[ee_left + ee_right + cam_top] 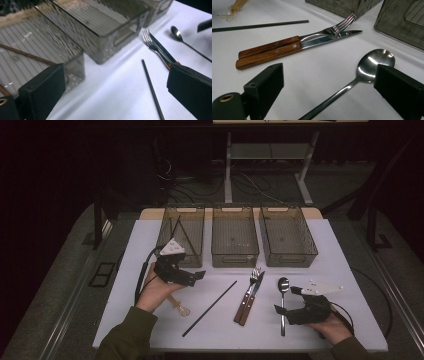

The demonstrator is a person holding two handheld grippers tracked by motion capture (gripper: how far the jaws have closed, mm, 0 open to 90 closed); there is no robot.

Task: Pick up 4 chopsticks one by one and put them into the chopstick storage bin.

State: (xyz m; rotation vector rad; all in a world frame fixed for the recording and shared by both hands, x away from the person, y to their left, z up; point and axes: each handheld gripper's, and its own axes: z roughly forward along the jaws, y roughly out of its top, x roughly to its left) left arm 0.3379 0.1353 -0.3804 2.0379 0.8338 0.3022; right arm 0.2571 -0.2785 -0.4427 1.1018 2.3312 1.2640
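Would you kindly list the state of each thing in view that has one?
Left gripper: open, holding nothing.
Right gripper: open, straddling the spoon's handle.
Steel spoon: flat on the white table, bowl up.
Wooden-handled fork and knife: flat, side by side.
Black chopstick: flat on the table.
Left clear bin: holds brown sticks.
Middle clear bin: empty.

We see olive-green sleeves at both wrists — each black claw, left (199, 276) and right (276, 309), carries a grey three-cornered plate and trails a black cable.
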